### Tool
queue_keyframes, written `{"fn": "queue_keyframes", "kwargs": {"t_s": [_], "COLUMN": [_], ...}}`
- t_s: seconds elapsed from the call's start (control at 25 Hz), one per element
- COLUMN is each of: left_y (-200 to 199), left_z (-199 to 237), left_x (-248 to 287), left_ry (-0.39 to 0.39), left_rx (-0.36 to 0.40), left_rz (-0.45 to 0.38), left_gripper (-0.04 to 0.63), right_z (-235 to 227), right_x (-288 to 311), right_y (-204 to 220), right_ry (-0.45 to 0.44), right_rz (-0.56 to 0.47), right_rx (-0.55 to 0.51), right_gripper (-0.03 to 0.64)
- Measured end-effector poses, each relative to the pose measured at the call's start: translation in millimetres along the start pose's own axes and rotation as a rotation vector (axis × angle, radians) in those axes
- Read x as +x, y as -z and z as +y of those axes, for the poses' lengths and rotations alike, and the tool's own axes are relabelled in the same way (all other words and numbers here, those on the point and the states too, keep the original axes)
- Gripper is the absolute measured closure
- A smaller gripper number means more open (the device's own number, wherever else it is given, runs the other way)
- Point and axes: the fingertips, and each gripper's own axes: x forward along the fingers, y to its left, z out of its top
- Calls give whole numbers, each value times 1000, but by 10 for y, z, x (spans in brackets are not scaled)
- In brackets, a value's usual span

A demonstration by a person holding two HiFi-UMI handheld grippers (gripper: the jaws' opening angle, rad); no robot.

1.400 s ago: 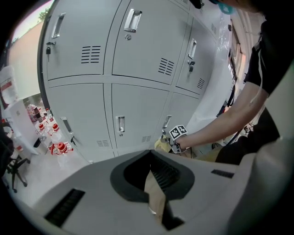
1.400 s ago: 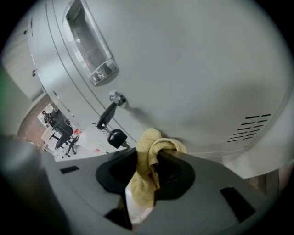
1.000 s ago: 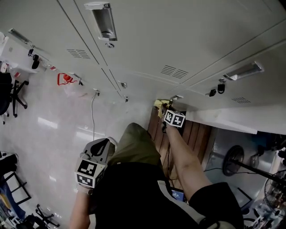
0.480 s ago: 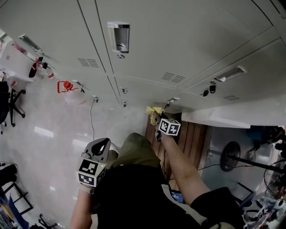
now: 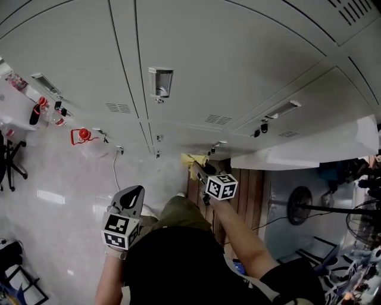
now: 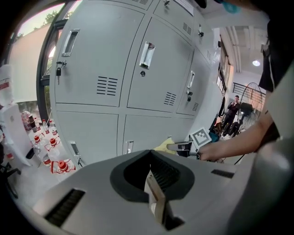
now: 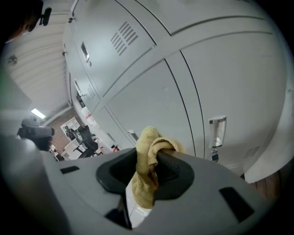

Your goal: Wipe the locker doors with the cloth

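Grey locker doors (image 5: 238, 71) filled the background | right gripper (image 7: 146, 176) clamped on yellow cloth (image 7: 148, 140), lower door straight ahead of its jaws, contact unclear | left gripper (image 6: 154, 195) closed on nothing, low by the waist, farther off

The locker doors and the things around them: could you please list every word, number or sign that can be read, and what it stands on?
No text is readable in any view.
Locker doors: no readable print; the white sticker on an upper door is too small to read.
White bottle: red band, too blurred to read.
Left marker cube and right marker cube: square patterns only, no letters.
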Motion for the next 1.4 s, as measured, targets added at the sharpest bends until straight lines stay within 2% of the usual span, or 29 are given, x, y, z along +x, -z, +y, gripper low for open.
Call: {"fn": "queue_keyframes", "kwargs": {"t_s": [0.52, 0.76, 1.08, 1.4], "left_y": [-640, -945, -1209, -1265], "left_z": [99, 94, 1, -60], "left_x": [-72, -273, -507, -615], "left_ry": [61, 45, 45, 41], "left_rx": [86, 101, 118, 120], "left_rz": [-126, -227, -337, -339], "left_gripper": [588, 588, 588, 588], "right_z": [1250, 1702, 2107, 2277], "right_x": [-748, -1064, -1319, -1404], "right_y": [-897, -1211, -1380, -1397], "right_ry": [-68, -121, -147, -171], "right_rz": [-109, -181, -205, -218], "right_rx": [-240, -262, -349, -390], "right_gripper": [505, 505, 505, 505]}}
